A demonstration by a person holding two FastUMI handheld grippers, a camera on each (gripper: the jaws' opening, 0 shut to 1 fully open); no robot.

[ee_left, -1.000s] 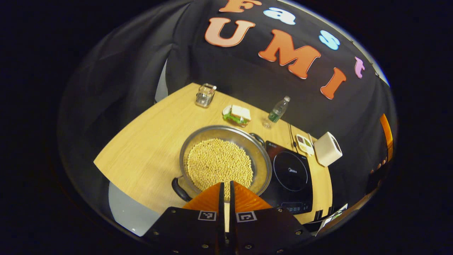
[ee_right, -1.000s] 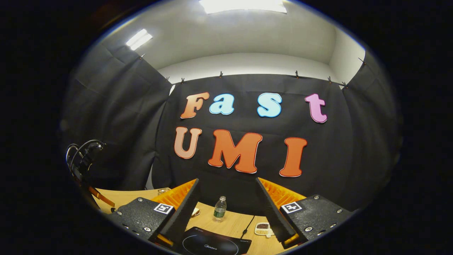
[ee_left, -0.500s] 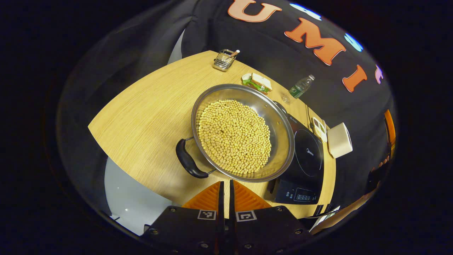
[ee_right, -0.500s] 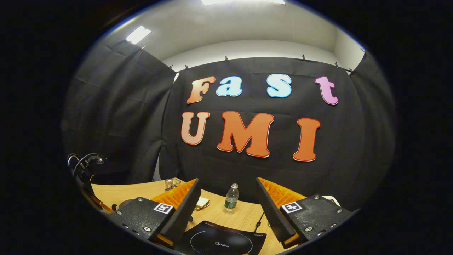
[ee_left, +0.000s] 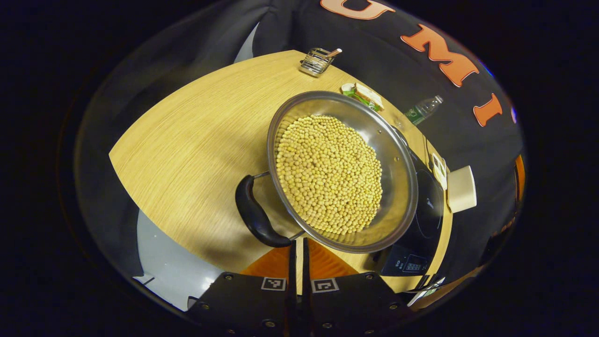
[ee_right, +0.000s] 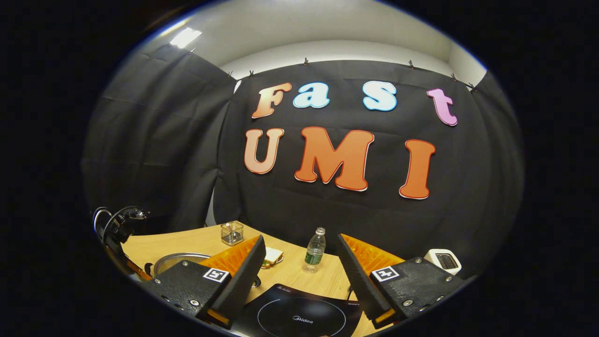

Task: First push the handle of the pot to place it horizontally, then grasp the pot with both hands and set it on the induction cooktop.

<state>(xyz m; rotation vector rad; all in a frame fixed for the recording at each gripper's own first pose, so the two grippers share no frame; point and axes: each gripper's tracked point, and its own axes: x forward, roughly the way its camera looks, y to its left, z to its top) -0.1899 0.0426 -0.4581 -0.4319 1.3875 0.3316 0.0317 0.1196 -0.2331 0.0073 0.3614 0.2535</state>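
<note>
Two grippers show: in the left gripper view the left gripper (ee_left: 297, 252), bottom centre, has its fingers pressed together on nothing, tips just below the pot's (ee_left: 398, 159) black handle (ee_left: 255, 215). The bean-filled pot sits mid-frame on the wooden table (ee_left: 187, 150), its right edge overlapping the induction cooktop (ee_left: 421, 220). In the right gripper view the right gripper (ee_right: 302, 262) is spread wide and empty above the cooktop at bottom centre.
</note>
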